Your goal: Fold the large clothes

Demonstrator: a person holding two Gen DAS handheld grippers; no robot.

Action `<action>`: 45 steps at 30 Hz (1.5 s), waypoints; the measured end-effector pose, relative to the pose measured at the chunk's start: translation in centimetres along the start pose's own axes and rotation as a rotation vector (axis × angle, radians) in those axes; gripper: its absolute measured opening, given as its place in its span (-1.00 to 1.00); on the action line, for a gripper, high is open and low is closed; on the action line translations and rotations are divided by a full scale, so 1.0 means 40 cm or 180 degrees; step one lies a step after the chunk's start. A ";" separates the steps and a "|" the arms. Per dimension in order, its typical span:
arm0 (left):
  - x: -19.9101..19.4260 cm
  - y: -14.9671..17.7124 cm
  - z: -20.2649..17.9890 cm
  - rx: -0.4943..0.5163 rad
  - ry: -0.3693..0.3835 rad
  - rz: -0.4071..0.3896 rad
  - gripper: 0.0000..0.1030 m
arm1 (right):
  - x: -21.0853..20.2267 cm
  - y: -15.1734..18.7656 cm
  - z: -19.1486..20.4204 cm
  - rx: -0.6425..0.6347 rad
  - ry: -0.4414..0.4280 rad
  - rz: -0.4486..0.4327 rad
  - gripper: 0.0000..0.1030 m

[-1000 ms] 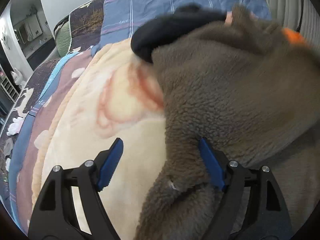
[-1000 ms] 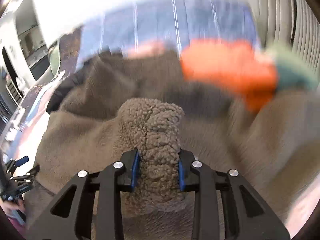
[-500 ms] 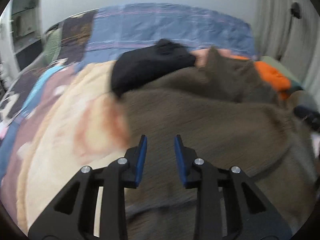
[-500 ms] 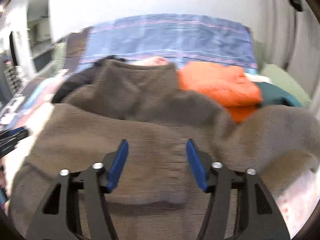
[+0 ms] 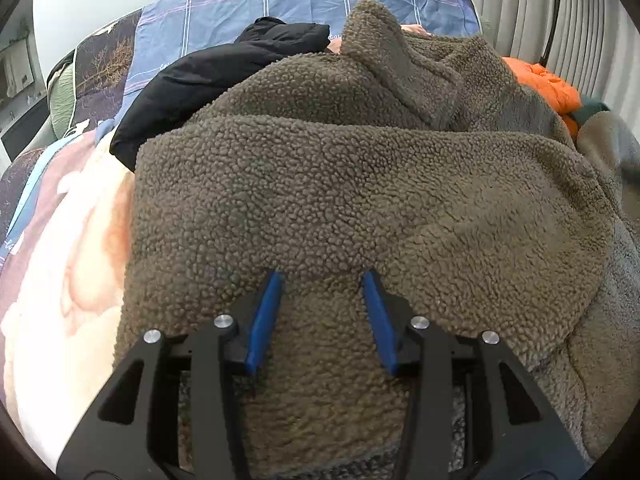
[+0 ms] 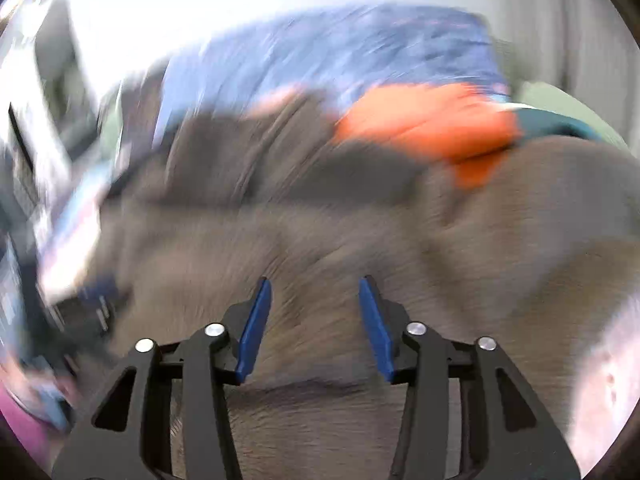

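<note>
Around my brown fleece jacket (image 5: 360, 184) the bed is crowded: a black garment (image 5: 208, 80) lies against its far left edge, an orange puffer jacket (image 5: 548, 84) is tucked behind its right side, and a dark teal piece (image 6: 560, 126) sits beside the orange one. Beneath everything is a cream and peach blanket (image 5: 72, 260), with a blue plaid cover (image 5: 280, 0) further back and pale curtains (image 5: 520, 12) on the right.

The fleece lies spread over the bed with its long axis running left to right across my view, a folded-over layer on top and a peaked flap sticking up at the back. It is thick, nubbly sherpa pile, rounded and lumpy at the folds, with a smoother grey lining showing at the lower right.

My left hand-held gripper (image 5: 324, 280) rests on the near edge with its jaws moderately apart, holding nothing. My right hand-held gripper (image 6: 314, 284) is likewise parted and empty over the fleece; that view is heavily motion-blurred
</note>
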State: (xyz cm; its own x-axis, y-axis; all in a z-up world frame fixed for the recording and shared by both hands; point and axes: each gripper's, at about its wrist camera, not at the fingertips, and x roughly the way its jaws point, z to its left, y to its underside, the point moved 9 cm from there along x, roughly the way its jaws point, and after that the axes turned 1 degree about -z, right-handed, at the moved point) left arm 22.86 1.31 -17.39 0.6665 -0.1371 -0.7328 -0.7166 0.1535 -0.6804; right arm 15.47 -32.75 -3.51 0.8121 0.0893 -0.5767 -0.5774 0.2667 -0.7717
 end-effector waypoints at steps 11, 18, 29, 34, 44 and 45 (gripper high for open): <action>-0.002 -0.001 -0.008 0.0118 -0.0133 -0.0002 -0.10 | -0.209 -0.043 -0.820 0.2955 0.0335 -0.0542 0.22; -0.005 0.000 -0.009 0.0136 -0.0164 -0.0006 -0.08 | -0.104 -0.038 -0.917 0.3429 0.0050 -0.0459 0.37; -0.004 0.001 -0.008 0.0133 -0.0172 -0.0004 -0.07 | -0.156 -0.318 -0.549 0.2013 -0.0619 -0.0770 -0.65; -0.006 0.000 -0.002 0.0071 -0.0117 -0.0019 -0.06 | -0.158 -0.344 -0.097 0.0756 -0.1402 -0.0577 -0.65; -0.023 0.000 0.040 -0.0404 0.0549 -0.0093 0.29 | 0.129 0.122 0.244 -0.0509 -0.1325 0.1317 -0.37; -0.028 -0.001 0.042 -0.0486 0.0742 -0.0115 0.35 | 0.121 0.146 0.245 -0.0524 -0.1325 0.1310 -0.30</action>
State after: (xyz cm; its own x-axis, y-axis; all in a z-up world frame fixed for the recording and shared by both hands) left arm 22.50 3.11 -16.53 0.6395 -0.3639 -0.6772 -0.7276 -0.0023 -0.6860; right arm 16.86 -21.37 -8.17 0.4652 0.5301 -0.7089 -0.8296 -0.0183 -0.5581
